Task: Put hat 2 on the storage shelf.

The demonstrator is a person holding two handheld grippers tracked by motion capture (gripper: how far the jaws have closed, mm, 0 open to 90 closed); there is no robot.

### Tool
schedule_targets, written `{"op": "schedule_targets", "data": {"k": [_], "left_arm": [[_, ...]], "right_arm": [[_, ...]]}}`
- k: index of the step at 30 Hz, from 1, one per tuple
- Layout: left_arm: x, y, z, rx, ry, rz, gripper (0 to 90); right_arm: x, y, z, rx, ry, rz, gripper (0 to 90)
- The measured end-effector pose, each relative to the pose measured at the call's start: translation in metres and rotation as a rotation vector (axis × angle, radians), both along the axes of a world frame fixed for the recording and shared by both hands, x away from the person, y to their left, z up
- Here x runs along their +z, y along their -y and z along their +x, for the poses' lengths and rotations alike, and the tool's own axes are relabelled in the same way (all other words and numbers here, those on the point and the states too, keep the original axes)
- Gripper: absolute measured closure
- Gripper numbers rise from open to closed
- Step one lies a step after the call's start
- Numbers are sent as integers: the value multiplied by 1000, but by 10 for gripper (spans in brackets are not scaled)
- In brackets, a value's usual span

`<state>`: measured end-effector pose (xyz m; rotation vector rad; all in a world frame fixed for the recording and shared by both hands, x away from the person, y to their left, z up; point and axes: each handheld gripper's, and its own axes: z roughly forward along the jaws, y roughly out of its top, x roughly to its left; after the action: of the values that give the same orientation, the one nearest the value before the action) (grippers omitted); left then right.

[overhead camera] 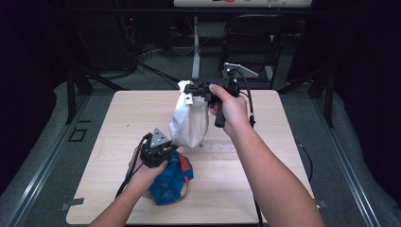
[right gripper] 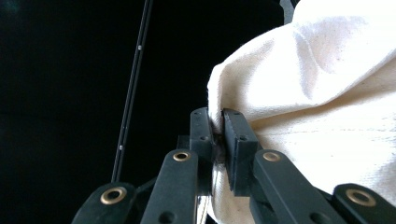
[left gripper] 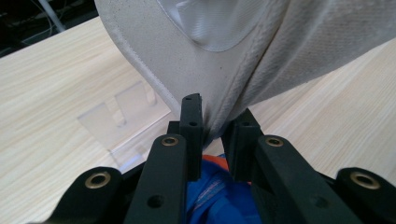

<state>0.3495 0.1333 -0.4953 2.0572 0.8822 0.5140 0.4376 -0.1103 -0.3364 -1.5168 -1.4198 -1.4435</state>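
A white cloth bag (overhead camera: 189, 120) hangs above the wooden table (overhead camera: 255, 189), stretched between my two grippers. My right gripper (overhead camera: 191, 89) holds it up by the top edge; in the right gripper view the jaws (right gripper: 218, 126) pinch a fold of the white fabric (right gripper: 327, 93). My left gripper (overhead camera: 169, 147) is at the bag's lower corner, and its jaws (left gripper: 215, 133) press on the hem of the bag (left gripper: 154, 42). A shiny clear patch (left gripper: 210, 23) shows on the bag. A blue cloth with orange trim (overhead camera: 170, 182) lies under my left hand, also seen below the jaws (left gripper: 210, 191).
A clear plastic stand (left gripper: 112, 126) sits on the table just beyond the left jaws. Behind the table are a dark chair (overhead camera: 255, 38), a white desk leg (overhead camera: 195, 47) and floor cables. Bare wood lies to the right and far left.
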Motion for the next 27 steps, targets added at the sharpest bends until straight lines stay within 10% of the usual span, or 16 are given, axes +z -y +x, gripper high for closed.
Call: {"op": "schedule_targets", "data": {"k": [27], "left_arm": [[-20,-9,-2,102,-41,-77,818]], "right_arm": [[-29,-2,3,-1,-11,-71,825]]}}
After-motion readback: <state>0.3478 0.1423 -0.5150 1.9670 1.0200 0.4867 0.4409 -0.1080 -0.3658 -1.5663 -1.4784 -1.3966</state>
